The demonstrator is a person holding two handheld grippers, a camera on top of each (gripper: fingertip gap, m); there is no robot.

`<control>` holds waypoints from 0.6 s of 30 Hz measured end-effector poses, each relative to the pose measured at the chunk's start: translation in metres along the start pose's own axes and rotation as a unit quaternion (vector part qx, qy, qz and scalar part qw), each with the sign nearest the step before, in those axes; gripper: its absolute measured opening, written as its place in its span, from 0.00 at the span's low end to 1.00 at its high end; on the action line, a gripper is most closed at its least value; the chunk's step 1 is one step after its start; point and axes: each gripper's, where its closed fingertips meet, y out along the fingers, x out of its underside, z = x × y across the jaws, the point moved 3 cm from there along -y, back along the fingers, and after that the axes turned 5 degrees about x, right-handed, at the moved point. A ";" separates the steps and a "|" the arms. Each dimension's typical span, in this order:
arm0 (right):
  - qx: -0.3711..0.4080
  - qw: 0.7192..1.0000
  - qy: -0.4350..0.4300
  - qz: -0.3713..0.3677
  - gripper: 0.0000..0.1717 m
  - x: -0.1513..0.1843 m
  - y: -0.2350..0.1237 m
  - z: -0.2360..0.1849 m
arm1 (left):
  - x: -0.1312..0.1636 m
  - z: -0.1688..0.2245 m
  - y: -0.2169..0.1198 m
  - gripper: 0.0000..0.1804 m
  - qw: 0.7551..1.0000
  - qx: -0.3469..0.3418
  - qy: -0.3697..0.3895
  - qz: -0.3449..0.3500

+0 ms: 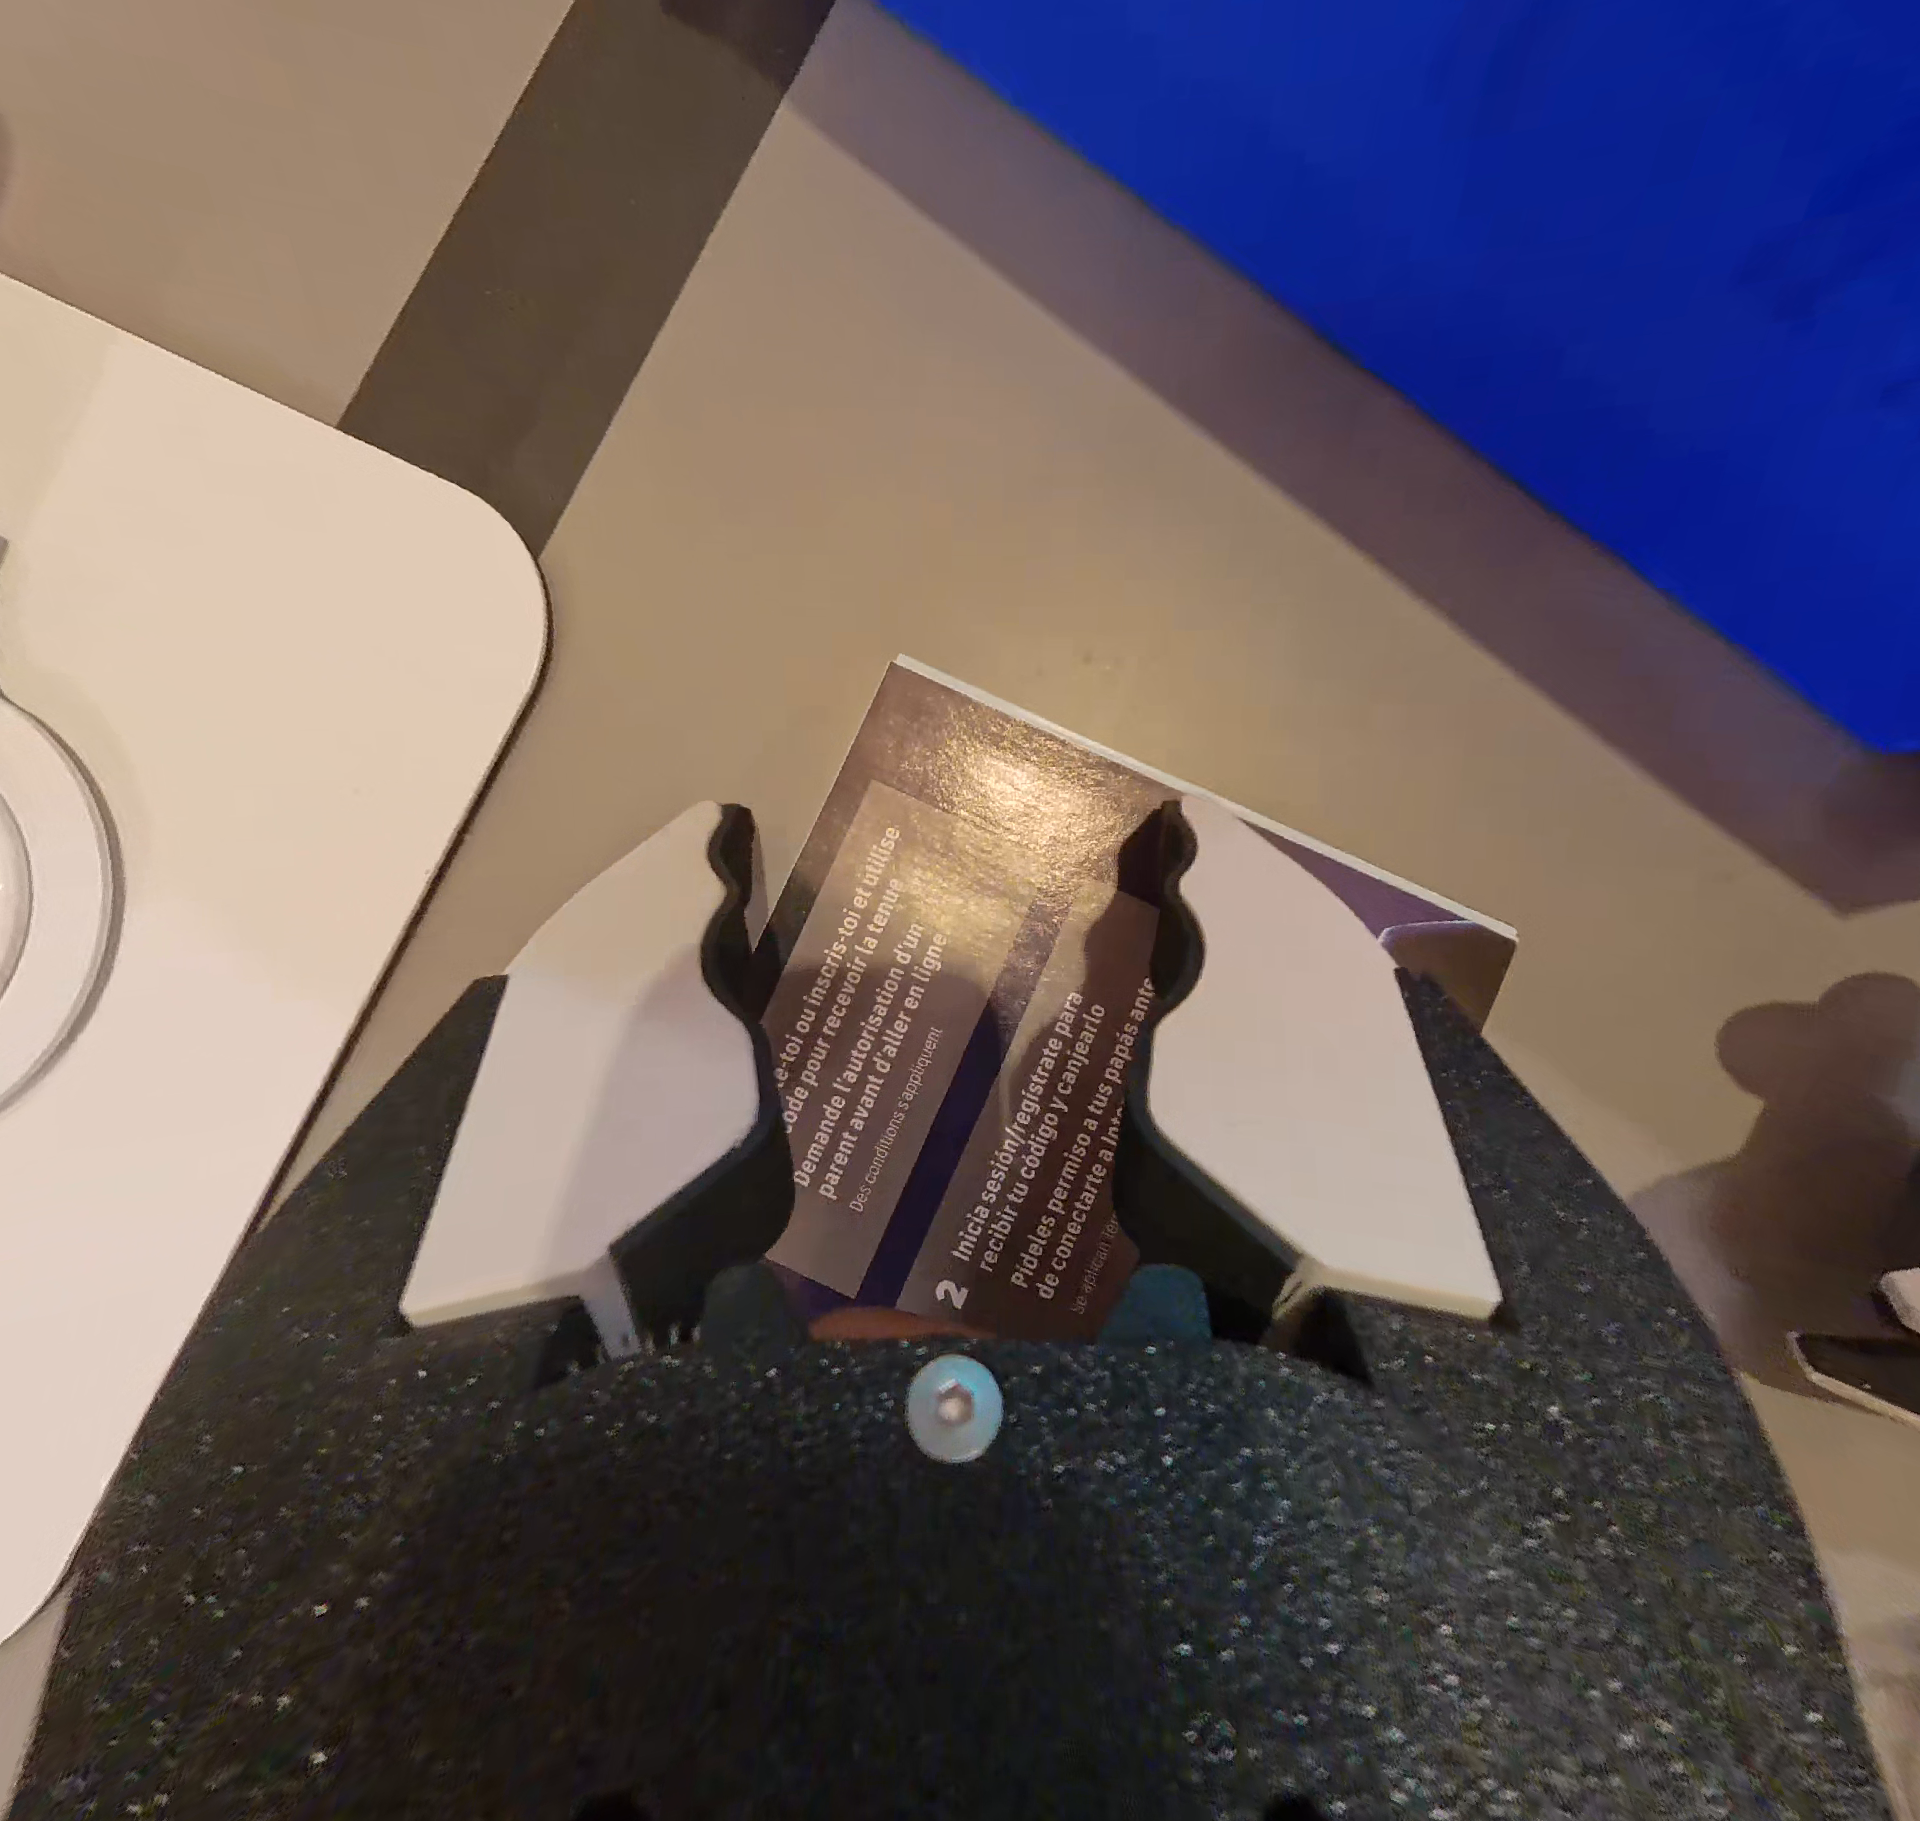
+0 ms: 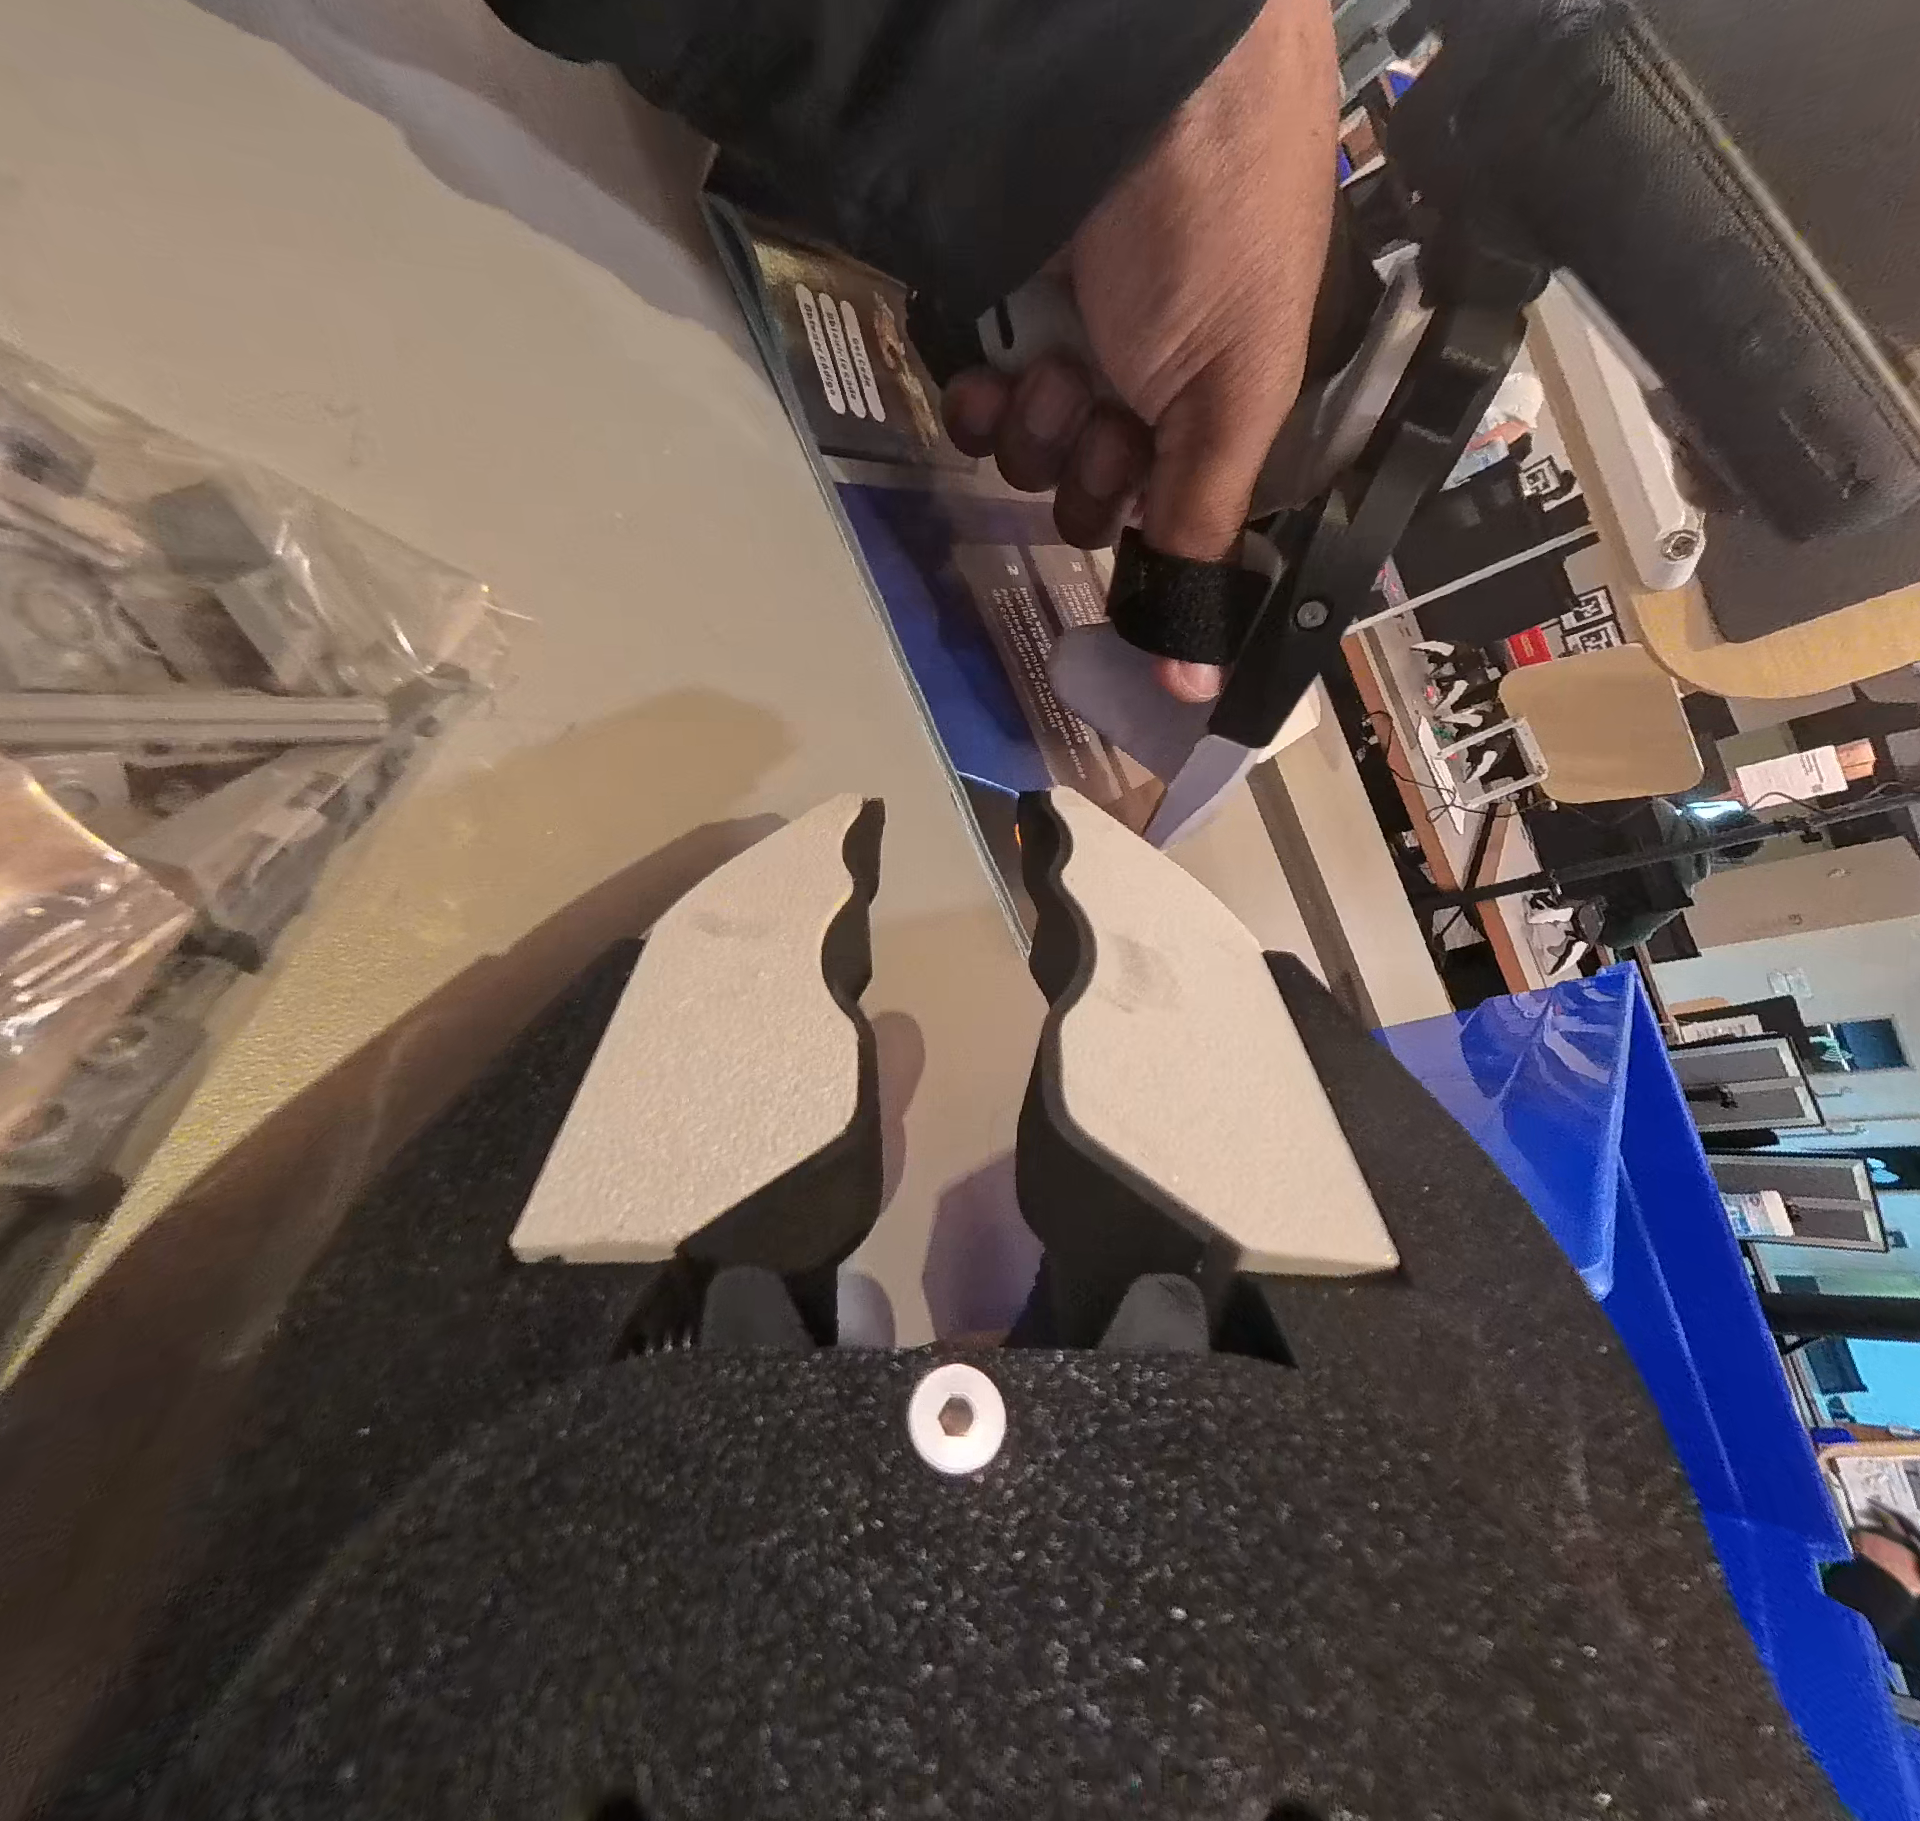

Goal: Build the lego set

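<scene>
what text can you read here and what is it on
Dark box between the open left gripper fingers: white printed lines, legible, but I won't quote writing.
Pill-shaped labels on that box: blurred.
Background paper sheet: too small.

Box (image 1: 997, 898): flat, glossy, dark brown-black with purple areas and white print panels, thin white edge. Lies flat on the beige table (image 1: 935, 421), skewed, one corner pointing at the blue bin (image 1: 1455, 213). Near end sits between the left gripper's (image 1: 951, 815) spread fingers, pads not pressing. Right gripper's (image 2: 951, 815) right pad is at its edge.
</scene>
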 end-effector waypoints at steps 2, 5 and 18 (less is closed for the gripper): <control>0.000 1.000 -0.001 0.000 0.15 0.000 0.000 0.000 | 0.002 0.001 0.002 0.42 1.000 0.003 0.003 -0.006; -0.001 1.000 -0.003 0.001 0.15 0.000 0.000 -0.001 | 0.002 0.003 0.002 0.40 1.000 0.008 0.004 -0.007; -0.001 1.000 -0.004 0.002 0.15 0.000 0.000 -0.001 | 0.003 0.007 0.001 0.38 1.000 0.018 0.007 -0.011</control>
